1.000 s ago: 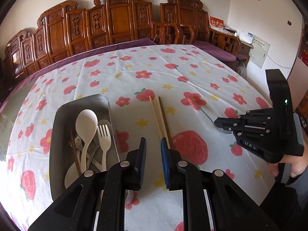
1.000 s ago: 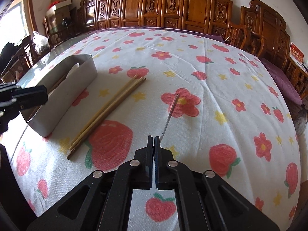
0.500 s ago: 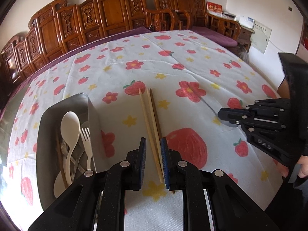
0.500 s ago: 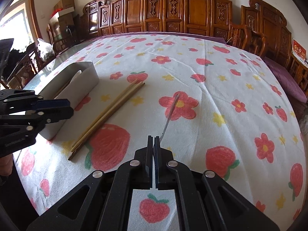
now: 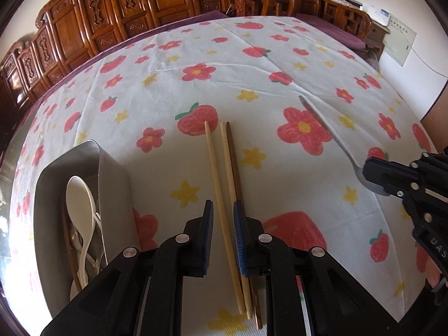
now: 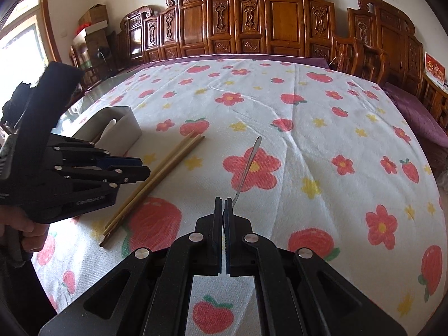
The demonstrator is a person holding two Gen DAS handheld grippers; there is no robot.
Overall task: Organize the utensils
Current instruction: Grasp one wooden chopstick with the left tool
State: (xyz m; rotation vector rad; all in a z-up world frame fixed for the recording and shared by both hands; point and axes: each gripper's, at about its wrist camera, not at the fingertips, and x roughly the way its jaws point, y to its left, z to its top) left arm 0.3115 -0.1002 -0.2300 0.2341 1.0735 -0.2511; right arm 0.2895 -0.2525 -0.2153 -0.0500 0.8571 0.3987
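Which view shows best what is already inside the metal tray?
The left wrist view: it looks down into the metal tray, showing a white spoon and other utensils. The right wrist view shows only the tray's outer wall and a sliver of the spoon above the rim.

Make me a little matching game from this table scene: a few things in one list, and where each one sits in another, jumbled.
Things:
1. chopsticks
2. white spoon
3. metal spoon
4. grey tray

Places:
A. bowl end gripped in the shut right jaws
B. on the cloth at the table's left edge
C. inside the tray
D. flat on the cloth, one between the closing left jaws

Pairs: 1-D, 2-C, 3-A, 4-B
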